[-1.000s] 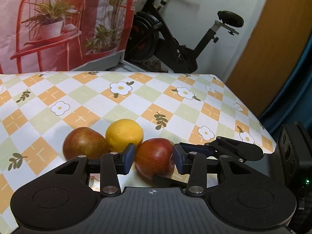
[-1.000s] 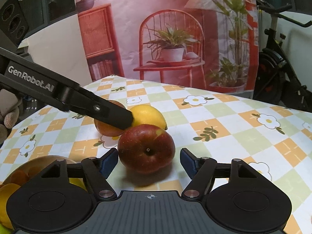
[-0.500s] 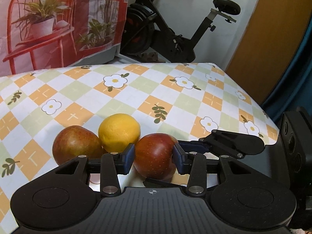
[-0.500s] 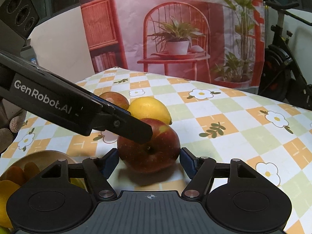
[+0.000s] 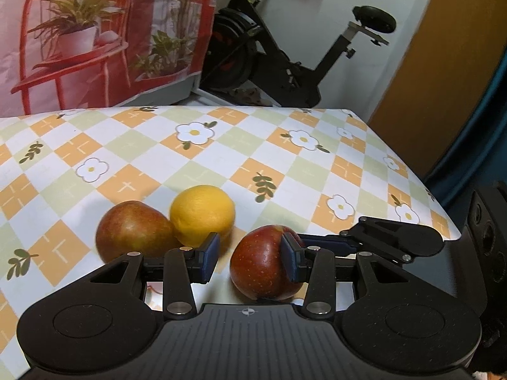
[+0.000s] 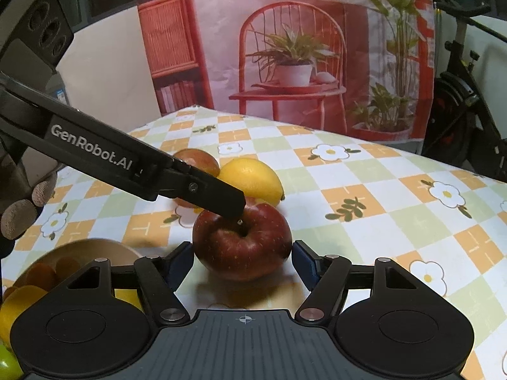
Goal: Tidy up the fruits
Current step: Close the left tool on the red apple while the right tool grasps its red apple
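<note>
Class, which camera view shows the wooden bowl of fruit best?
Only the right wrist view shows the wooden bowl, low on the left behind the right gripper. The left wrist view does not show it.

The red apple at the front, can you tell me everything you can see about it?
The red apple is round, dark red and shiny, with tiny pale speckles and yellow-orange patches. Its stem dimple faces the right wrist camera. It sits on the checked flowery tablecloth, apart from the lemon and the other apple behind it. The right gripper has a blue pad at each side of it. One tip of the left gripper rests against it near the dimple; the other tip stands clear.
</note>
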A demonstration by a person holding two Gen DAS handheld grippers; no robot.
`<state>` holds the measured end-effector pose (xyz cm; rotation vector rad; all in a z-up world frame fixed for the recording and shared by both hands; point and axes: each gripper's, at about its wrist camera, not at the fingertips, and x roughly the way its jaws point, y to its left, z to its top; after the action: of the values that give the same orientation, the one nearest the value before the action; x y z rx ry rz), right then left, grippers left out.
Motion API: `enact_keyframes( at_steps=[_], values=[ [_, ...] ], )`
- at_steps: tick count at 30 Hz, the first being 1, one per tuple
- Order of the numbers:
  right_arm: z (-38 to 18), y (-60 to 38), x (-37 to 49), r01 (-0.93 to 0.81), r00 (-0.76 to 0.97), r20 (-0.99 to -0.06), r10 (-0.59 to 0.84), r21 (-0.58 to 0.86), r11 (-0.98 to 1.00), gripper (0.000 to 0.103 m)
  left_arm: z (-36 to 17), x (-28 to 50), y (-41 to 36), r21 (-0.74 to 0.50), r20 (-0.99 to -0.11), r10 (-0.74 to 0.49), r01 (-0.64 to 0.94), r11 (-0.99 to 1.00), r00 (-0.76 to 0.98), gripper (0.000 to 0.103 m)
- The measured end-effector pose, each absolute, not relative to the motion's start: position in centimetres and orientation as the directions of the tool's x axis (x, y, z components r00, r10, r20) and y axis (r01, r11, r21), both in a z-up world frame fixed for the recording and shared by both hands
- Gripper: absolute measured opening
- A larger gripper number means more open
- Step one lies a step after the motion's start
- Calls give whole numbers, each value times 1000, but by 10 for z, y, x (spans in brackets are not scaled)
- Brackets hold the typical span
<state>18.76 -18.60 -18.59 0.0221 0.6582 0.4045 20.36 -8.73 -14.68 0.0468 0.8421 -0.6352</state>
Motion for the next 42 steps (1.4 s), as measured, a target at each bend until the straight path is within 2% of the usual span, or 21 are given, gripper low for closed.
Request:
enact_keyframes(
  at_steps=[14,42],
  values=[
    [-194,-187,195,-357,714,-581,392,179,917,65,-147,205,-81,-194,-697,-484,511,838,530,45],
    [-179,-182,185,-383,727,-552,409,168,908,64,-137,196,-75,-262,-690,-561,564,783,458,40]
  ],
)
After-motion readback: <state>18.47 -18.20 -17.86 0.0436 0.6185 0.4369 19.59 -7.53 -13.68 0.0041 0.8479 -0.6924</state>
